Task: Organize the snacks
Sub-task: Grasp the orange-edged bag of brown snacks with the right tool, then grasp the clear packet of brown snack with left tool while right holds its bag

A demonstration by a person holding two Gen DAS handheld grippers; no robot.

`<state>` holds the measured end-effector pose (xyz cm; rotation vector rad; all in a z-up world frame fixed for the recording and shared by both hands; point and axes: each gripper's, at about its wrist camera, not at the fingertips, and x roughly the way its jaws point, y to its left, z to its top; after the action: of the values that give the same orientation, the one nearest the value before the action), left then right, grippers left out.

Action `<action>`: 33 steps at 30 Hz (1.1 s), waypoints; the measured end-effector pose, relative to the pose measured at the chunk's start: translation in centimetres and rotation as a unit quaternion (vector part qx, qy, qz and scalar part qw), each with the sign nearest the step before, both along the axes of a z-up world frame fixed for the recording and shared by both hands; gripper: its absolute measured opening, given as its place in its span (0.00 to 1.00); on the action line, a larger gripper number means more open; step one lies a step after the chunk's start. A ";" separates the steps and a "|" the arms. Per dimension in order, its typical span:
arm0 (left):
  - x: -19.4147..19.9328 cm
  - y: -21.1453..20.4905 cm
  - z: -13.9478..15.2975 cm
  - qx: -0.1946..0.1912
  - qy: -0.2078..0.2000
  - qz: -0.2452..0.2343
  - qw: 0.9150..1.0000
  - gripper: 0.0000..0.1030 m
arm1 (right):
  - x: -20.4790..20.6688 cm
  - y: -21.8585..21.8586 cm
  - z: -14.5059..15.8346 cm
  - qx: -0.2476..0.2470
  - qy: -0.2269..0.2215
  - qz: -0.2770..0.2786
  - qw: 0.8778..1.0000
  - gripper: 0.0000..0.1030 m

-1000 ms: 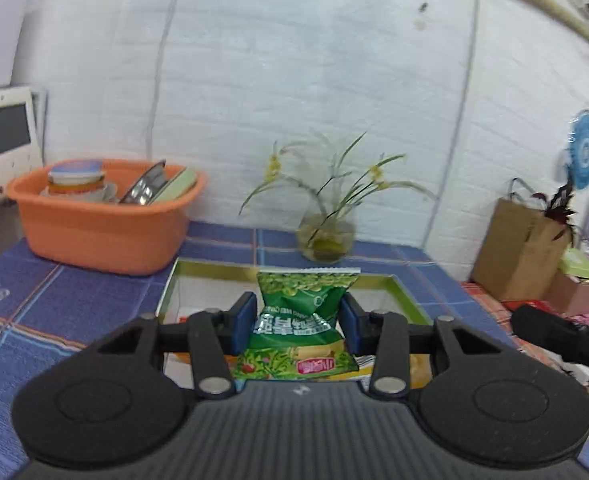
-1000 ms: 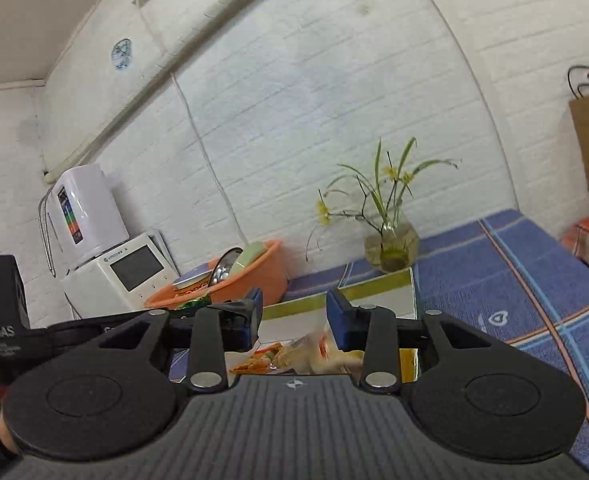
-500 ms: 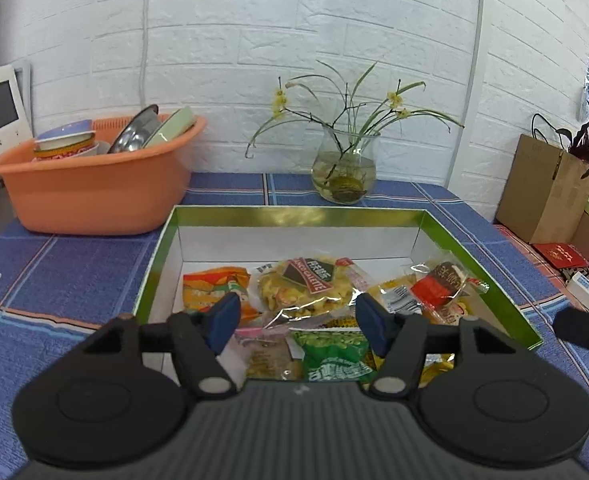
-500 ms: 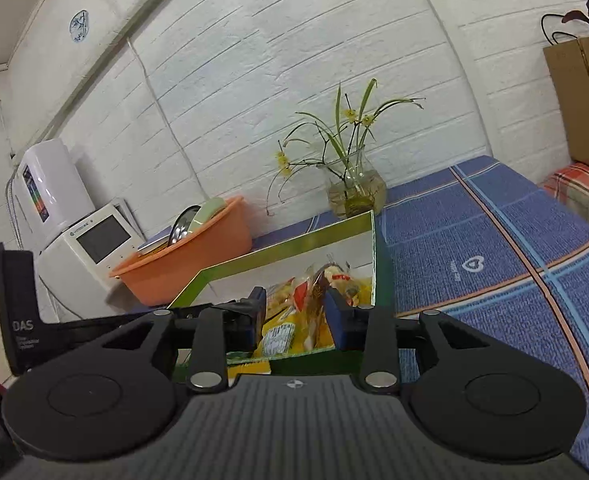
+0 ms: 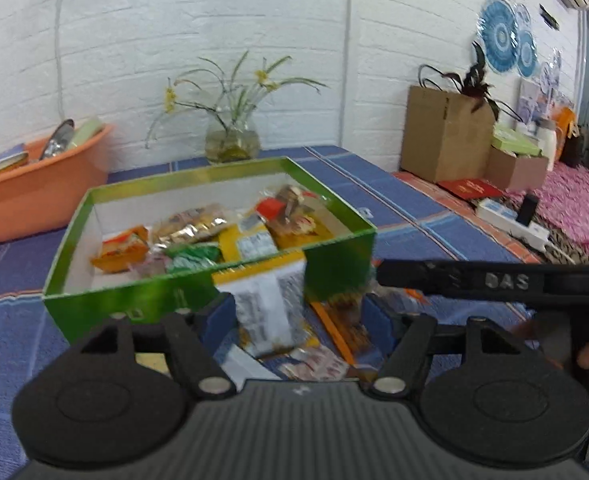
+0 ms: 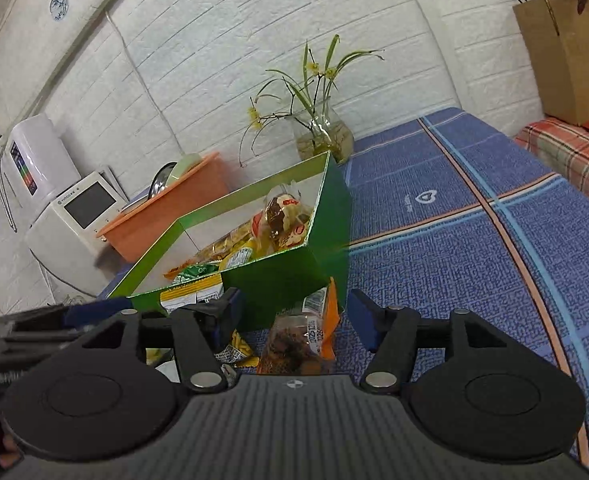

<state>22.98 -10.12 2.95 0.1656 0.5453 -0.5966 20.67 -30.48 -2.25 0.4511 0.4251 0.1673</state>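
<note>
A green open box on the blue tablecloth holds several snack packets, among them a green one. Loose packets lie in front of its near wall. My left gripper hovers low over them. Its jaws are opening, with a yellow-and-white packet between them, and the pads are not pressing on it. My right gripper is opening wide just right of the left one. An orange-and-brown packet lies untouched on the cloth between its fingers. Each gripper shows in the other's view.
An orange basin with dishes stands left of the box and a glass vase with a plant behind it. White appliances sit at the far left. A brown paper bag and a power strip are at the right.
The left gripper let the green packet drop into the box, then drew back and sank to the loose packets in front of it. The right gripper sank there too and spread wide.
</note>
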 end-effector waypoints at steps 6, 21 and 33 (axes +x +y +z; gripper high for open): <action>0.1 -4.0 -3.7 0.078 0.004 -0.002 0.997 0.69 | 2.1 1.1 -1.7 -0.024 0.042 0.009 0.999 0.99; -2.0 -1.9 -3.5 0.021 0.034 -0.050 0.998 0.27 | -2.8 1.4 0.4 -0.061 -0.010 0.005 0.998 0.68; -7.7 -0.2 -1.7 0.051 -0.008 -0.003 0.999 1.00 | -7.8 0.4 1.5 -0.043 -0.043 -0.018 0.998 0.68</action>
<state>15.28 -10.37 1.27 0.2683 0.5600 -0.5736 12.88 -30.05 -0.75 0.3654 0.3382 0.1330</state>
